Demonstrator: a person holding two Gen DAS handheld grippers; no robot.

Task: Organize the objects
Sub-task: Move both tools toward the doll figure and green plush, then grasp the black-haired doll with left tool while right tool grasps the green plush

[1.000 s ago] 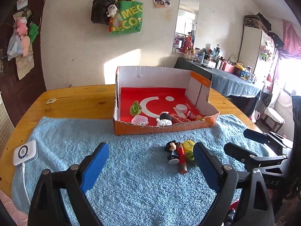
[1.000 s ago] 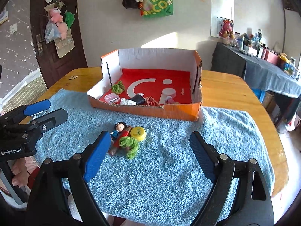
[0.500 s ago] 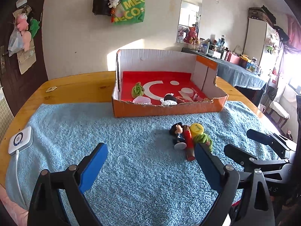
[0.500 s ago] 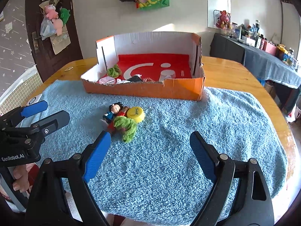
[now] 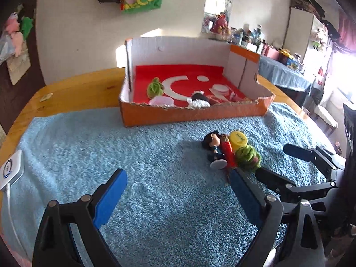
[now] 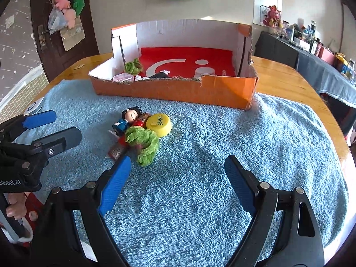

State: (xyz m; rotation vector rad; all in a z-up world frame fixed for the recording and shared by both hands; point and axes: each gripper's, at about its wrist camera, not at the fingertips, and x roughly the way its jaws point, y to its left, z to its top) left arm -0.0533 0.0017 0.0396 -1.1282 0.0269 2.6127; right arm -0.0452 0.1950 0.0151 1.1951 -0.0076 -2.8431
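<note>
Sunlit white wall (dark door)

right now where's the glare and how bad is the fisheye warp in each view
Left wrist view: window glare blows out the right edge; the orange cardboard box bows, and the far shelves are soft. Right wrist view: evenly lit, a sunlit patch on the white wall behind the box; the blue terry towel curves strongly toward the corners, which go black.

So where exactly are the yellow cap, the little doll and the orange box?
Yellow cap (image 6: pixel 159 123): right wrist view, on its flat top.
Doll (image 6: pixel 130 115): right wrist view, on its face.
Orange box (image 6: pixel 178 91): right wrist view, on its front wall.
</note>
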